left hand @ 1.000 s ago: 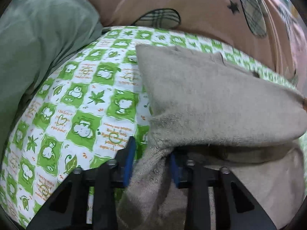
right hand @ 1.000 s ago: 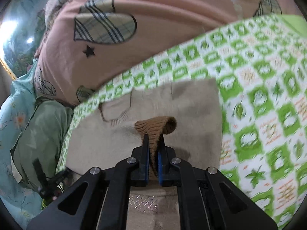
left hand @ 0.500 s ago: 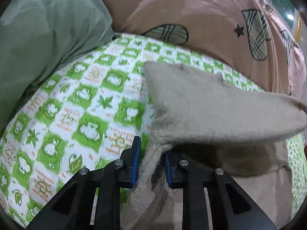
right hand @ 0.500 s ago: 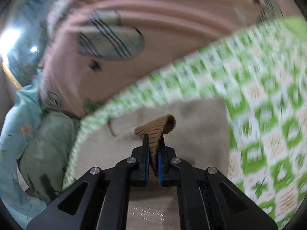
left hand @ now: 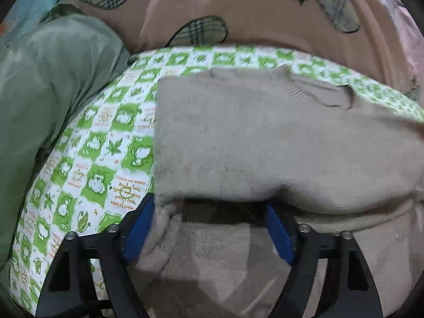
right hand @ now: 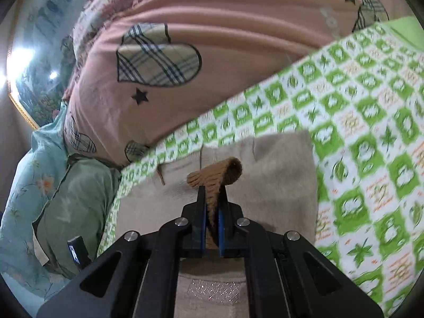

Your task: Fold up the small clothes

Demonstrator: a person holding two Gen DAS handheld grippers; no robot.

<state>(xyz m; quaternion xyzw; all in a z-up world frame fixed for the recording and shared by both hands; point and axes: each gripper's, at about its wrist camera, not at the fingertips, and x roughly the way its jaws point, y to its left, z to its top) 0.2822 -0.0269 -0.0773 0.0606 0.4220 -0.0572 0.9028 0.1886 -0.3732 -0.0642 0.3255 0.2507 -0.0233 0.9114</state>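
A small beige knit sweater (left hand: pixel 265 137) lies on a green-and-white checked sheet (left hand: pixel 106 143), its upper half folded over the lower. My left gripper (left hand: pixel 209 212) is open, its blue pads (left hand: pixel 140 228) spread wide at the fold's near edge, fabric lying between them. In the right wrist view the sweater (right hand: pixel 281 180) lies ahead on the sheet (right hand: pixel 371 132). My right gripper (right hand: pixel 212 201) is shut on the sweater's brown ribbed cuff (right hand: pixel 220 175), held just above the body.
A pink blanket with plaid hearts (left hand: pixel 238 10) is bunched along the far side, also in the right wrist view (right hand: pixel 185 53). A green garment (left hand: pixel 47 84) lies at the left. A sparkly trim (right hand: pixel 212 288) shows under the right gripper.
My left gripper has opened and let go of the sweater's fold, which now lies flat. The right gripper stays shut on the cuff, shifted slightly.
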